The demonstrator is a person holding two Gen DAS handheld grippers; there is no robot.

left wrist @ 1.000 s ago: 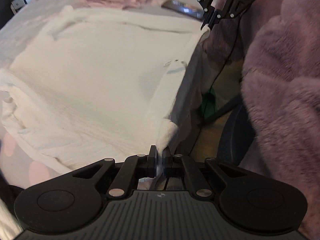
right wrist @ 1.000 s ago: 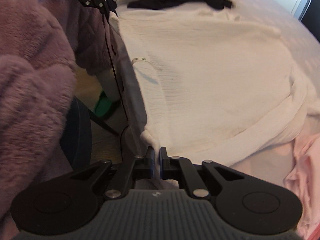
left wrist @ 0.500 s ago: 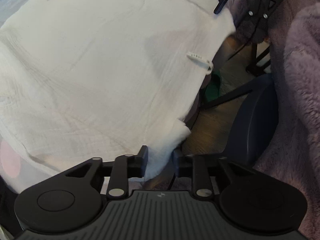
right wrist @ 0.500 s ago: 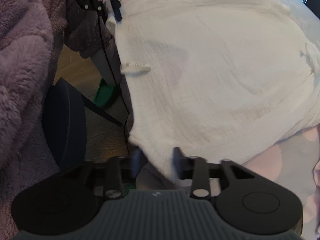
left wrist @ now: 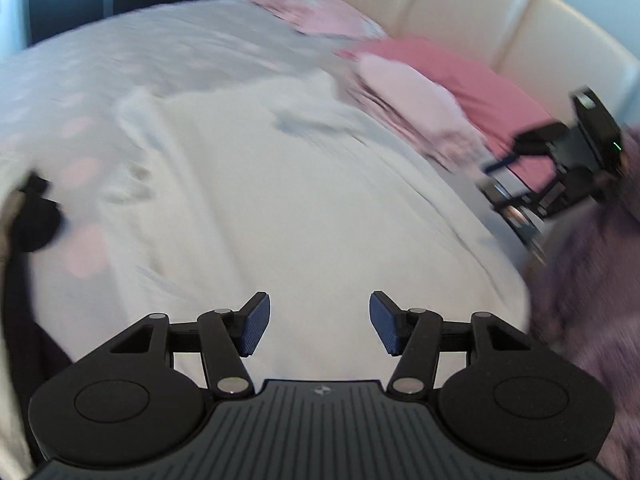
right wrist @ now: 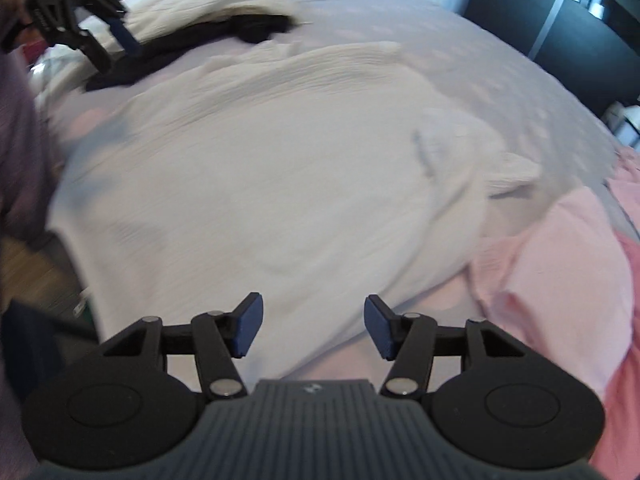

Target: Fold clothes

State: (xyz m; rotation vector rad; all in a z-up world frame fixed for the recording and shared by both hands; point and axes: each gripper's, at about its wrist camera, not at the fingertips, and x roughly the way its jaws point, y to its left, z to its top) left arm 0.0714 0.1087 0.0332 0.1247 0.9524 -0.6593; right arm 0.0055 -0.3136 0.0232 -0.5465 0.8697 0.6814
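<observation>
On the spotted grey bedspread [right wrist: 460,32] lies one white crinkled garment [right wrist: 260,168], spread flat in front of both my tongs. My left gripper [left wrist: 316,326] and right gripper [right wrist: 312,330] are both opening, blue ribbed pads apart, nothing between them. Beside the garment I count one soft folded pale-pink piece [right wrist: 560,264]; beyond it, one dark cloth [right wrist: 192,46] under another white heap [right wrist: 200,4].

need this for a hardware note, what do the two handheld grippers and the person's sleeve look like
Both the left gripper and the right gripper are matte black plastic: a ribbed dark grey body with a small logo, round discs either side, linkage bars with silver pivot pins, and blue textured fingertip pads. The sleeve is fuzzy purple fleece.
</observation>
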